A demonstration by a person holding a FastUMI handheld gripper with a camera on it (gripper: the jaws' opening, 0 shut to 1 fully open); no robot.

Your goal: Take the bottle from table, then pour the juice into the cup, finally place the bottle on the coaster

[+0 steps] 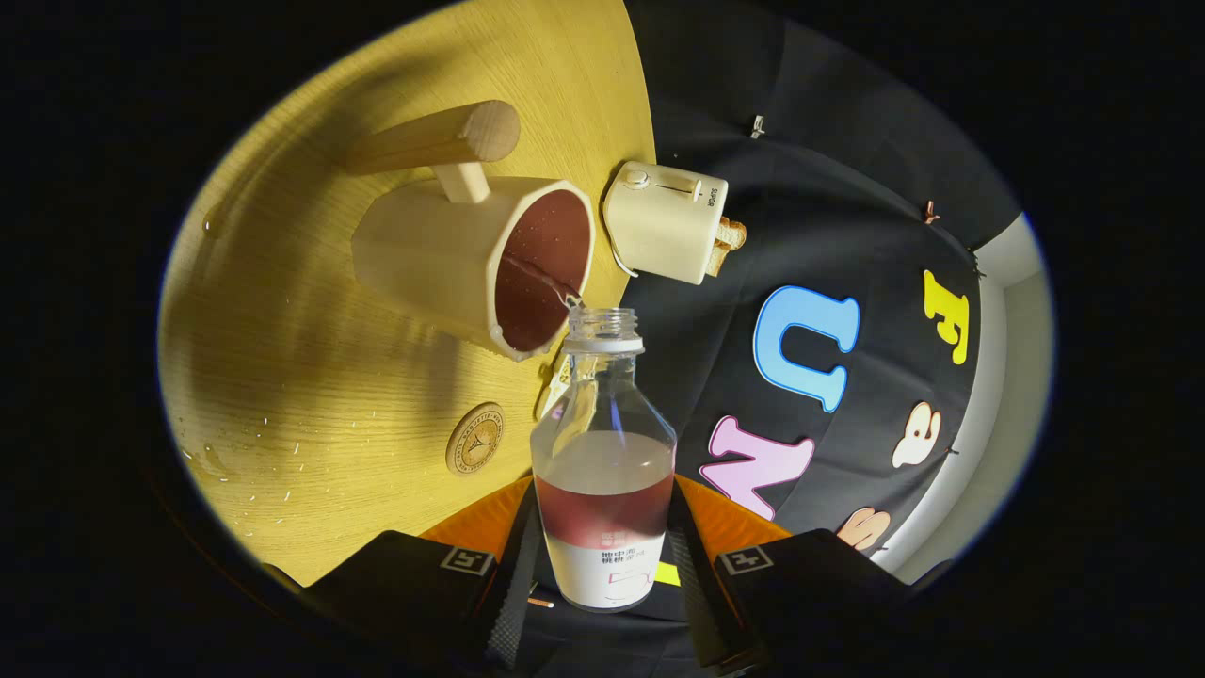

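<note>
Between the fingers of the gripper (602,574) sits the bottle (603,471), clamped on both sides at its labelled lower body, so the tongs are closed down to the bottle's width. It is tipped, mouth at the rim of the cup (471,259), and a thin stream of juice (546,278) runs into the cup, which already holds dark liquid. The bottle looks like clear thin plastic, light now that it is only part full, likely smooth and a little squashy; the low, labelled waist seems the best place to hold it, firm enough not to slip yet not so hard that it buckles. Its liquid will shift as it is righted. The coaster (474,439) lies on the table (311,395) just beside the bottle and near the cup. Beyond the cup a toaster (666,221) stands at the table's edge; the cup's wooden handle (438,141) juts out and may crowd the way
</note>
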